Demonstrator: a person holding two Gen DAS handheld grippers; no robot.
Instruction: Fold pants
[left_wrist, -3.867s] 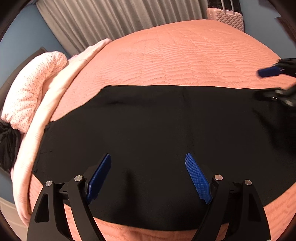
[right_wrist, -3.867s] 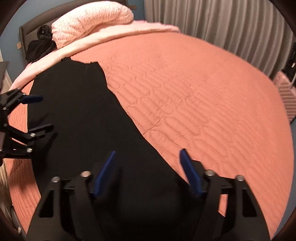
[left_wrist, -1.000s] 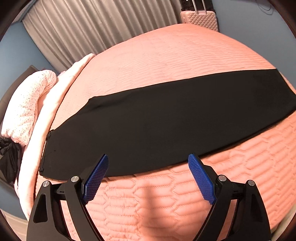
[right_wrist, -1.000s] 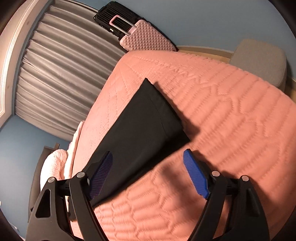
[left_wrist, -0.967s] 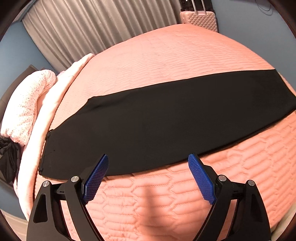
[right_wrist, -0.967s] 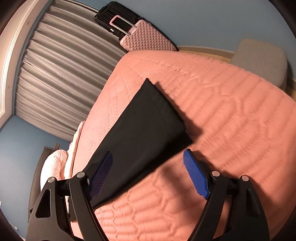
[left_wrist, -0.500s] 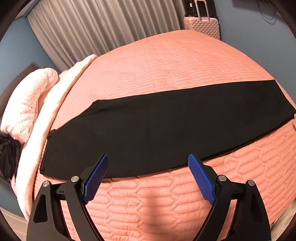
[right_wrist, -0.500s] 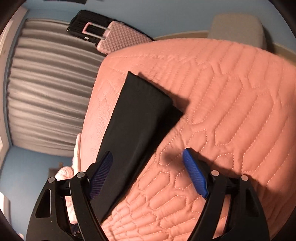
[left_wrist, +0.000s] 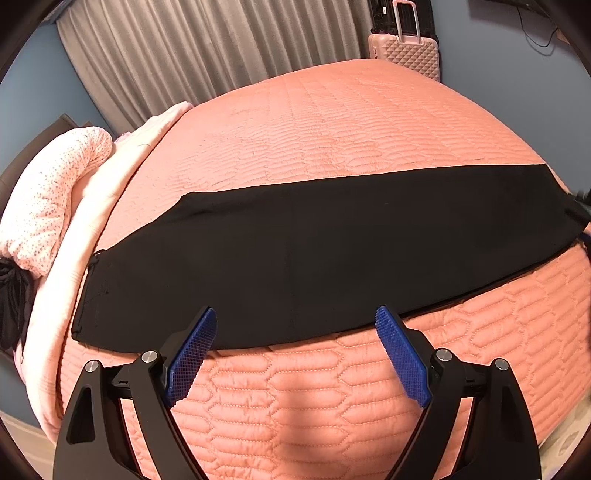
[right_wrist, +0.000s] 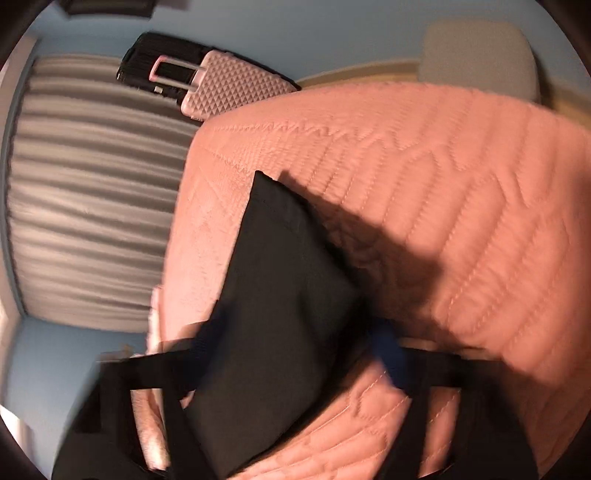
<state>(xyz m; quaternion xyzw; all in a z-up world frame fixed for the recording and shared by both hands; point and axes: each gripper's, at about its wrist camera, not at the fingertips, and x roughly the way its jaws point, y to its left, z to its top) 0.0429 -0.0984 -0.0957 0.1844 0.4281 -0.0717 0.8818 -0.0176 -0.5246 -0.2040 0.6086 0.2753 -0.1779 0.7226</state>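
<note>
Left wrist view: the left gripper (left_wrist: 295, 354) hangs over the near edge of the bed (left_wrist: 332, 147), its blue-padded fingers (left_wrist: 190, 356) spread wide with nothing between them. The pants (left_wrist: 314, 258), black and folded lengthwise into one long band, lie flat on the salmon quilted cover, running from the left side of the bed to its right edge, close to the near edge. The waist end sits at the left, just beside a pale pink blanket (left_wrist: 107, 206) and a dotted pillow (left_wrist: 48, 192). Grey curtains (left_wrist: 207, 48) hang behind the far side of the bed; a pink suitcase (left_wrist: 406, 55) stands past the far right corner. A sliver of dark hardware shows at the right border, at the hem end.

Right wrist view: the frame is heavily blurred. The right gripper (right_wrist: 295, 354) is low over the hem end of the pants (right_wrist: 280, 295), with the fabric lying between its fingers (right_wrist: 391, 362). The fingers appear apart, one at each side of the leg; whether they touch the cloth cannot be told. The suitcase (right_wrist: 229, 88) and curtains (right_wrist: 92, 184) appear beyond the bed (right_wrist: 461, 184). A grey padded seat (right_wrist: 480, 55) stands past the far corner.
</note>
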